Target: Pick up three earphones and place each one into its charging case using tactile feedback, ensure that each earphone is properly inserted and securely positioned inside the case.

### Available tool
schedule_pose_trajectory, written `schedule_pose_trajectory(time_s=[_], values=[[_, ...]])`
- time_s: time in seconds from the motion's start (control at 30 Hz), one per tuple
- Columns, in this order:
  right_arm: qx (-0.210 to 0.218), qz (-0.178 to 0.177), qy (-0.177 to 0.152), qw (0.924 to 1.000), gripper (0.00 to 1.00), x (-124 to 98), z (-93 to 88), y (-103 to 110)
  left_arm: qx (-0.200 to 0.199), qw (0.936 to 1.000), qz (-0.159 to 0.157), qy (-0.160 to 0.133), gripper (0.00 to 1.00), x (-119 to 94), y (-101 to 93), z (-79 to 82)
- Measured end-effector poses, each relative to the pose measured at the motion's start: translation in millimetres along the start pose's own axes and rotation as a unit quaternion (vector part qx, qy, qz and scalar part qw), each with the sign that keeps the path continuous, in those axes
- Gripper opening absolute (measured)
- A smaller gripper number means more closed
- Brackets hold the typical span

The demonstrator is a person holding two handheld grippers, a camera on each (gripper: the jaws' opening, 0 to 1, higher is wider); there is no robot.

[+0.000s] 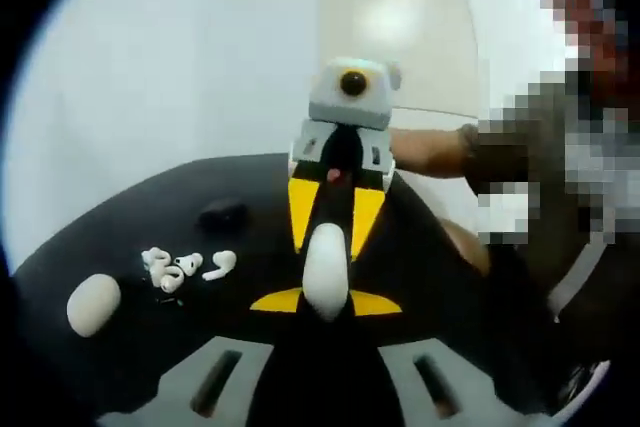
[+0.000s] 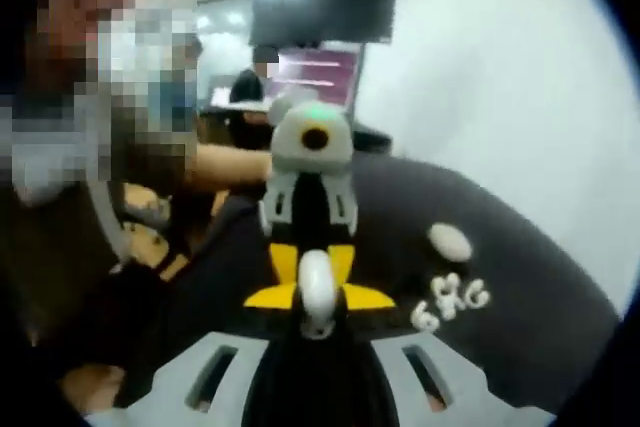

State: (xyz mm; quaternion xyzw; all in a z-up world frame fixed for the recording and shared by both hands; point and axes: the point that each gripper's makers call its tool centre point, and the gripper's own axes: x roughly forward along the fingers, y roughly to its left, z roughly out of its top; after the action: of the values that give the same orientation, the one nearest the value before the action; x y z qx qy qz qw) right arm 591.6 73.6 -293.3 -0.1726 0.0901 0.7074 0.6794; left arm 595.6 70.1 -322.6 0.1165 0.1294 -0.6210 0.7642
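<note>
**Both hand-held grippers meet over a white case, earbuds waiting on the desk**

Left hand-held gripper (image 1: 325,387): grey jaws rise from the bottom of the left gripper view, spread apart, with a white charging case (image 1: 326,269) standing upright between them at the tips. Whether the jaws actually pinch it or it is carried by the other tool, I cannot tell. Right hand-held gripper (image 2: 318,377) shows the same picture mirrored: jaws apart at the base, the same case at their tips and the opposing yellow-and-black gripper just behind it. Its grip cannot be told either.

Judged step: the case is being held or passed between the two tools, ahead of loading. Next move likely calls for one gripper to steady the case and the other to fetch an earbud.

Loose white earbuds (image 1: 185,267) lie in a small cluster on the black desk (image 1: 120,217), well apart from the case. Just beside them, a second closed white case (image 1: 93,304). Farther back, a dark small object (image 1: 222,213), unclear.

Beyond: a person's forearm (image 1: 430,152) reaching in, pale wall.
</note>
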Motion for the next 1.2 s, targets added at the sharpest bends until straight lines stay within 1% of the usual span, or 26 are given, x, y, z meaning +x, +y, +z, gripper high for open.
schedule_pose_trajectory(time_s=[0.07, 0.17, 0.27, 0.5, 0.63, 0.7, 0.8, 0.83, 0.87, 0.9, 0.93, 1.0, 1.03, 1.07, 1.1, 1.13, 1.17, 1.2], values=[[0.002, 0.008, -0.007, 0.9999, 0.17, 0.1, 0.7, 0.3, 0.000, 1.0000, -0.002, 0.000, 0.12, -0.7, -0.3, -0.3], [-0.012, 0.010, -0.023, 0.9996, 0.17, 0.2, 1.5, 1.7, -0.002, 1.0000, -0.003, 0.000, 0.12, -1.9, 0.4, -0.8], [-0.014, 0.008, -0.029, 0.9994, 0.17, -0.1, 1.5, 1.2, 0.000, 1.0000, -0.002, 0.000, 0.12, -1.8, 0.1, -0.6], [-0.024, 0.006, -0.035, 0.9991, 0.17, -1.3, 1.7, -0.6, -0.007, 1.0000, 0.000, 0.001, 0.12, -1.3, 0.7, -0.8], [-0.025, 0.008, -0.044, 0.9987, 0.17, -3.0, 2.3, -3.9, -0.011, 0.9999, 0.000, -0.001, 0.12, -0.9, 0.6, -0.7], [-0.031, 0.007, -0.042, 0.9986, 0.18, -2.8, 2.1, -5.2, -0.012, 0.9999, 0.000, -0.001, 0.12, -1.1, 1.3, -0.7], [-0.031, 0.007, -0.047, 0.9984, 0.18, -4.1, 6.3, -6.8, -0.011, 0.9999, -0.001, -0.001, 0.12, -1.5, 1.0, -1.0], [-0.027, -0.002, -0.076, 0.9968, 0.17, -6.7, 17.5, -11.7, -0.013, 0.9999, -0.002, -0.001, 0.12, -1.5, 1.1, -1.2], [-0.022, -0.030, -0.104, 0.9939, 0.10, -11.3, 27.4, -22.4, -0.008, 0.9999, -0.008, -0.002, 0.12, -0.9, -0.4, -0.5], [-0.040, -0.059, -0.096, 0.9928, 0.04, -15.3, 27.1, -34.0, -0.008, 1.0000, -0.003, 0.002, 0.12, -1.7, -0.2, -2.5], [-0.048, -0.061, -0.087, 0.9932, 0.05, -15.6, 25.5, -37.7, -0.004, 1.0000, -0.008, -0.002, 0.12, -1.9, -1.2, -1.6], [-0.036, -0.056, -0.079, 0.9946, 0.06, -14.3, 25.1, -41.6, -0.010, 0.9999, -0.010, -0.004, 0.13, -4.0, 1.4, -2.2], [-0.026, -0.053, -0.087, 0.9944, 0.08, -16.4, 28.3, -43.4, -0.010, 0.9999, -0.010, -0.003, 0.13, -3.6, 0.8, -2.1], [-0.012, -0.067, -0.100, 0.9926, 0.08, -21.5, 34.1, -50.6, -0.009, 0.9999, -0.010, -0.003, 0.13, -4.0, 1.0, -2.4], [-0.002, -0.094, -0.108, 0.9897, 0.08, -30.8, 39.2, -61.9, -0.010, 0.9999, -0.009, -0.003, 0.13, -4.3, 1.1, -2.5], [0.026, -0.137, -0.122, 0.9828, 0.08, -44.8, 43.8, -79.8, -0.010, 0.9999, -0.009, -0.003, 0.13, -4.8, 0.9, -2.7], [0.047, -0.165, -0.111, 0.9789, 0.08, -53.5, 39.1, -92.0, -0.009, 0.9999, -0.008, -0.003, 0.13, -4.7, 1.0, -2.7], [0.059, -0.179, -0.085, 0.9783, 0.09, -58.1, 30.0, -98.1, -0.009, 0.9999, -0.008, -0.003, 0.13, -4.2, 0.7, -2.6]])
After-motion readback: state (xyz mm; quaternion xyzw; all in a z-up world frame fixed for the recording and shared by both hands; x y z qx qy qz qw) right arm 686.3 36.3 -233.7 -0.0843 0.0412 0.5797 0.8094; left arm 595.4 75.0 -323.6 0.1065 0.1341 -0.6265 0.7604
